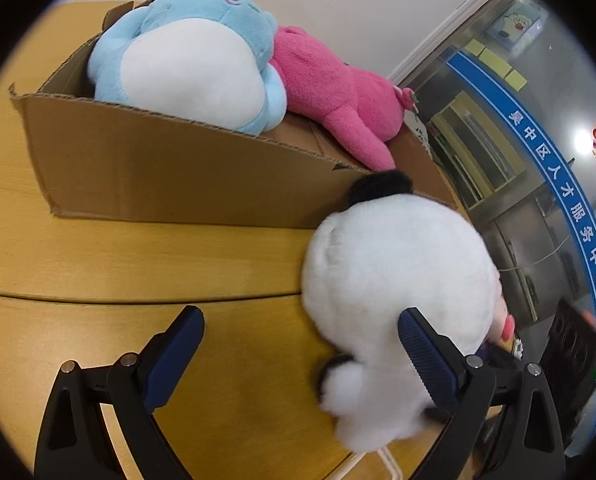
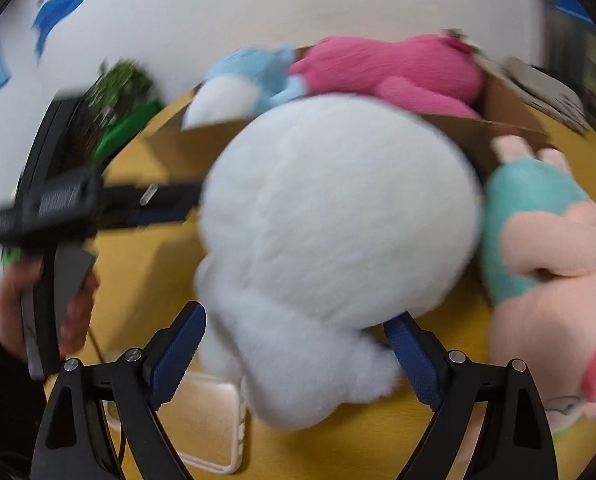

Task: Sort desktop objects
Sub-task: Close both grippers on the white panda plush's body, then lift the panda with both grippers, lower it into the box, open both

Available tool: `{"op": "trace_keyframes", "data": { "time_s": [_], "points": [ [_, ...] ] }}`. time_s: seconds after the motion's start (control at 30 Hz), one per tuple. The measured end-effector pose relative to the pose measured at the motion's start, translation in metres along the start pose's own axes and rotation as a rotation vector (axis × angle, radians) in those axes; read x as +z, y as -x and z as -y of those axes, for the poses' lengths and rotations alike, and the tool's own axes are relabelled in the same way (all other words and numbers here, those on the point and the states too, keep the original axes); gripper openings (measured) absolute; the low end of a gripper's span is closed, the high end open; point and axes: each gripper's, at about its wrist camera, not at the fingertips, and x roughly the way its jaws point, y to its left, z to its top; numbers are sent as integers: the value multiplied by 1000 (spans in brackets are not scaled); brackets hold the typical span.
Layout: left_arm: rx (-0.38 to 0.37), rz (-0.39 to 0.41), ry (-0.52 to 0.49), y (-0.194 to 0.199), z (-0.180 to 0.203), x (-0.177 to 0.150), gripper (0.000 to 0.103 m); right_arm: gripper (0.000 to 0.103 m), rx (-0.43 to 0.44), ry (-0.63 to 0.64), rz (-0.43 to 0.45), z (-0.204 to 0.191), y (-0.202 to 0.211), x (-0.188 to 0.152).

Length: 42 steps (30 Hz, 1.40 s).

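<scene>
A white plush toy with a black ear (image 1: 398, 280) lies on the wooden desk in front of a cardboard box (image 1: 145, 164). The box holds a blue-and-white plush (image 1: 185, 60) and a pink plush (image 1: 338, 88). My left gripper (image 1: 298, 356) is open, its right finger beside the white plush, nothing between the jaws. In the right wrist view the white plush (image 2: 338, 216) fills the centre. My right gripper (image 2: 298, 352) has its jaws spread around the plush's lower part; the frame is blurred and I cannot tell whether the pads press it.
A pig plush in a teal top (image 2: 546, 260) lies to the right of the white plush. A clear phone case (image 2: 201, 420) lies on the desk under my right gripper. A green plant (image 2: 117, 92) stands behind. The left gripper and hand (image 2: 45, 240) show at left.
</scene>
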Motion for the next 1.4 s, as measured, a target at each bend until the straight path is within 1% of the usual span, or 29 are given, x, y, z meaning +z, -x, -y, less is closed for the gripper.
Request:
{"op": "trace_keyframes", "data": {
  "time_s": [0.07,0.1,0.17,0.27,0.37,0.47,0.53,0.57,0.6,0.63,0.67,0.7,0.77,0.87,0.9,0.97,1.03,1.07,1.13,1.17,1.2,1.23,1.27,1.33,1.37,1.4],
  "points": [
    [-22,-10,0,-1,-2,4,98,94,-1,-97,38,20,6,9],
    [-36,-14,1,-4,-2,7,98,94,26,-133,40,27,6,14],
    [-65,-20,-6,-11,1,14,98,97,46,-164,54,32,3,21],
    [-113,-39,-27,-25,9,26,98,97,42,-178,61,34,-6,31],
    [-207,-49,-9,-33,7,32,98,95,62,-167,53,35,-5,34],
    [-282,-74,-4,-36,9,26,97,94,89,-134,29,33,-5,27],
    [-341,-89,-14,-35,15,16,97,93,110,-113,17,29,-4,21],
    [-354,-94,-29,-32,20,10,97,92,138,-92,11,24,-4,19],
    [-319,-93,-59,-29,27,2,97,90,166,-72,4,18,-4,17],
    [-268,-92,-88,-25,33,-5,97,90,192,-50,-2,13,-3,15],
    [-239,-93,-98,-21,35,-11,97,90,184,-17,-6,7,-3,14],
    [-232,-92,-93,-16,33,-17,97,90,176,15,-9,1,-3,12],
    [-242,-90,-73,-4,25,-26,97,90,161,76,-17,-9,-3,10],
    [-240,-73,-70,13,16,-30,97,94,173,-29,0,11,-1,12],
    [-239,-60,-72,18,14,-27,97,97,173,-66,11,19,1,15],
    [-225,-36,-62,24,8,-15,97,97,191,-121,23,30,2,23],
    [-223,-41,-57,18,2,-1,97,100,216,-156,24,33,-5,33],
    [-222,-50,-60,11,0,6,99,100,231,-171,22,33,-10,38],
    [-231,-76,-56,-4,-7,18,100,99,268,-199,-6,31,-22,43],
    [-261,-95,-37,-12,-13,21,100,98,290,-215,-22,30,-28,44],
    [-286,-103,-22,-17,-15,22,100,97,295,-221,-22,31,-30,43],
    [-303,-106,-11,-20,-16,22,100,92,299,-227,-22,32,-32,42],
    [-314,-102,-12,-20,-16,20,101,90,303,-232,-22,32,-33,42],
    [-316,-87,-19,-17,-12,15,100,81,317,-217,-15,33,-31,39],
    [-317,-78,-16,-16,-10,14,99,78,323,-207,-8,33,-29,38],
    [-313,-70,-14,-13,-6,13,96,74,324,-202,1,31,-27,39]
  ]
}}
